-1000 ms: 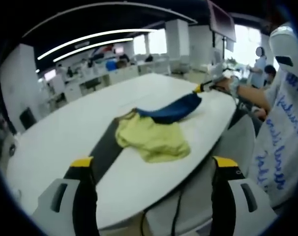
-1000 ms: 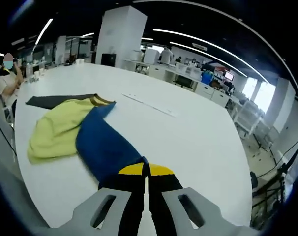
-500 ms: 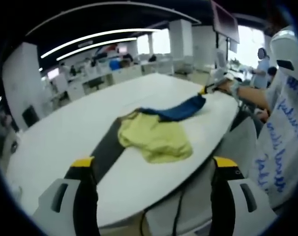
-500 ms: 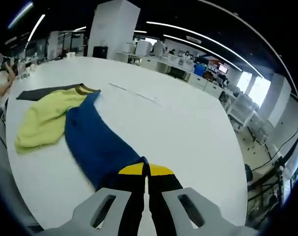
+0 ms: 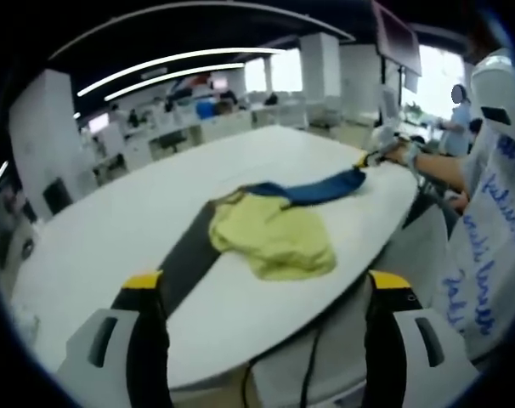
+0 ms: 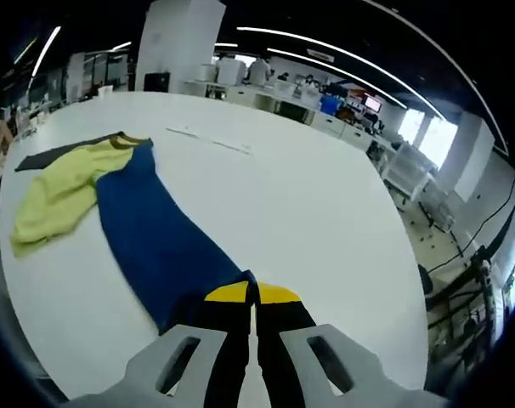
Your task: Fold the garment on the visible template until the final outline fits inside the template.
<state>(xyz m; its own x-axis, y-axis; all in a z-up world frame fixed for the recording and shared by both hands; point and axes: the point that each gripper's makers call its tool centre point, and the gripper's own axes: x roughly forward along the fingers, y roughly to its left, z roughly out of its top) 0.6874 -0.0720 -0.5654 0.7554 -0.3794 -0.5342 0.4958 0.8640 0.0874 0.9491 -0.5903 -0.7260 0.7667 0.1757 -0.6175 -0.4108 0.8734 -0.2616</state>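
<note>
Blue sleeve (image 6: 160,246) drawn out longer since a second ago, pinched by right gripper (image 6: 252,299) jaws; left gripper (image 5: 266,285) jaws spread, idle; unfolding, folding pending.

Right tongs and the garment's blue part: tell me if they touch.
Touching. In the right gripper view the right tongs are shut on the end of the garment's blue part, which runs straight into the closed tips.

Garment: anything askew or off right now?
Yes. The garment lies bunched, not flat: its yellow part is crumpled on the dark template, while the right gripper, jaws shut, stretches the blue part away from it across the white table.
</note>
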